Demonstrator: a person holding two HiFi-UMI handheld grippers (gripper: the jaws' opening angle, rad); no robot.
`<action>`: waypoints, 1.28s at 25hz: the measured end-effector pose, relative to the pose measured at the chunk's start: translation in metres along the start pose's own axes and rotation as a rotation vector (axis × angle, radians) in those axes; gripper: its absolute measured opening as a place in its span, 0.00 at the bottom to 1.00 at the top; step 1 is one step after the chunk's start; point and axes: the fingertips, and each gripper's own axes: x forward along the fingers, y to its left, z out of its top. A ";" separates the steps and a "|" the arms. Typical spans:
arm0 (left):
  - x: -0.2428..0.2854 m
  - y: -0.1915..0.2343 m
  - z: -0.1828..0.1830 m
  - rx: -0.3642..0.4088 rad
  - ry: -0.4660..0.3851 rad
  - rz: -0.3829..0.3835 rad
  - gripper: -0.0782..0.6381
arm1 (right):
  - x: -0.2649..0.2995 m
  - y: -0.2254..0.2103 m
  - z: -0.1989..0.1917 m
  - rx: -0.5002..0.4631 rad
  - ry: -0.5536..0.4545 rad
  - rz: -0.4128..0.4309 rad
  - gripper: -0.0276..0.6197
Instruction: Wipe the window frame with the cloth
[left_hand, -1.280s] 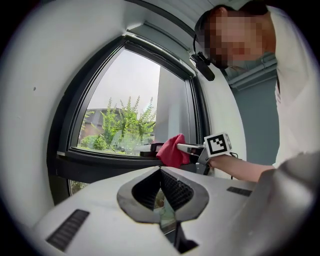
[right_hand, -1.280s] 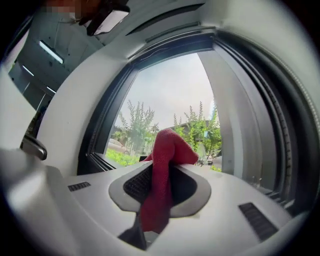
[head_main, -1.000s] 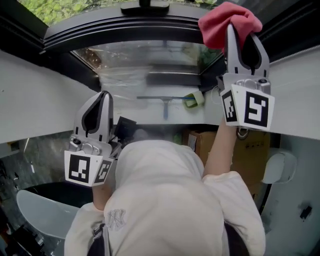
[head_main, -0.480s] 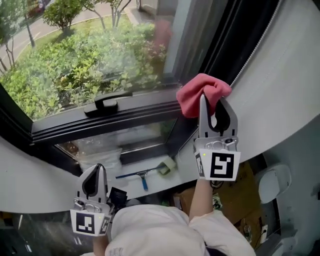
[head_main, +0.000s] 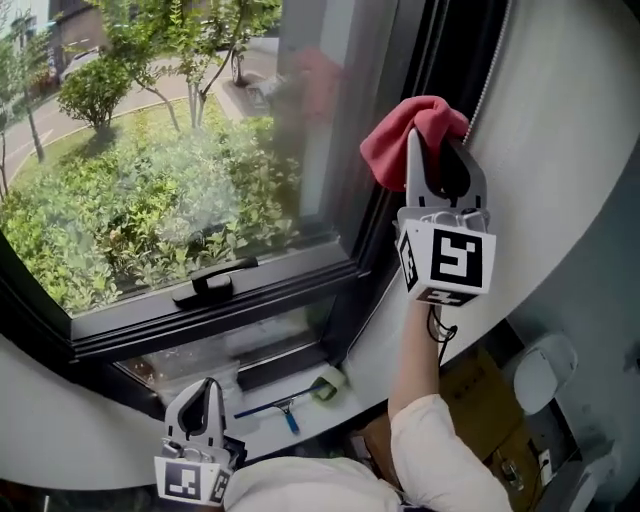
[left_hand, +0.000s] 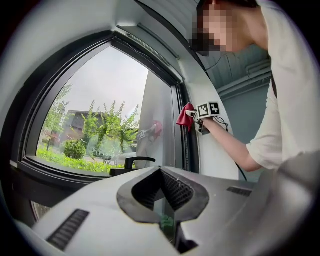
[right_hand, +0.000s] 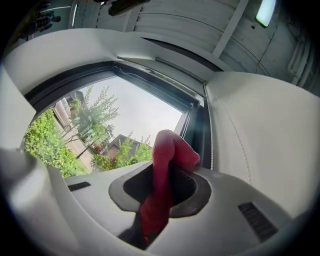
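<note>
**While the cloth rides high on the frame, the left tool hangs low**

Where the dark window frame runs up its right-hand upright, there's the red cloth, bunched against it high up, just beside the bead chain. The right tool has it pinched between its jaws, with a tail of fabric trailing back through them. Arm fully stretched! Down at the bottom, the left tool sits low with its jaws pressed together and nothing between them. Beyond it, a black window handle lies on the lower frame, and a blue-handled squeegee rests on the sill.
</note>
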 end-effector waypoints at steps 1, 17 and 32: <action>0.001 0.002 0.001 -0.004 0.001 -0.007 0.12 | 0.011 -0.006 0.009 -0.013 -0.008 -0.016 0.18; 0.005 0.019 0.003 -0.040 -0.010 -0.027 0.12 | 0.083 -0.041 0.039 -0.140 -0.012 -0.170 0.18; 0.019 0.010 -0.007 -0.102 0.013 -0.078 0.12 | 0.076 -0.039 0.028 -0.122 -0.015 -0.150 0.17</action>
